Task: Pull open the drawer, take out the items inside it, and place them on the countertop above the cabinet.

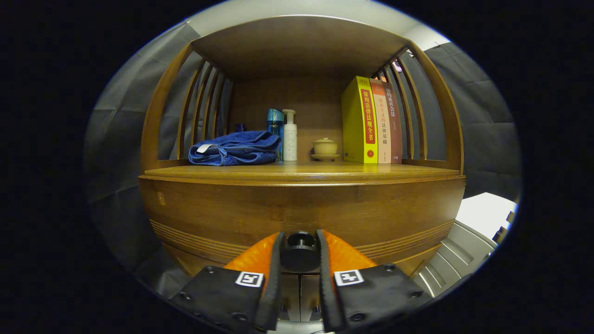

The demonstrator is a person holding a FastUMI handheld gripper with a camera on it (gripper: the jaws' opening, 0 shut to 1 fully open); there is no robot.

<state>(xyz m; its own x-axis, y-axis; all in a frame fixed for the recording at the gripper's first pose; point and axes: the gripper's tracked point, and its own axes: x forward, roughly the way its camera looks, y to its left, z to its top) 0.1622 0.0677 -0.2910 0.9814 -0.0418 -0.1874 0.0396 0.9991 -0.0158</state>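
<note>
Orange-and-black gripper (300,253): jaws closed on the round black drawer knob (300,253), one finger each side, both pressing it. Knob sits on the curved brown wooden drawer front (301,211), which looks shut; items inside hidden. Just above, the wooden counter (301,172) w/ slatted curved sides & a shelf overhead. On it: folded blue towel (235,148), blue bottle (274,123), white pump bottle (290,137), small lidded tan cup (325,147), upright yellow book (359,120) beside two more. Gripper is level, facing the cabinet square-on.

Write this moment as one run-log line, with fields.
phase: grasp knob | gripper: shut on drawer knob | drawer: closed | countertop: towel, bottles, books
</note>
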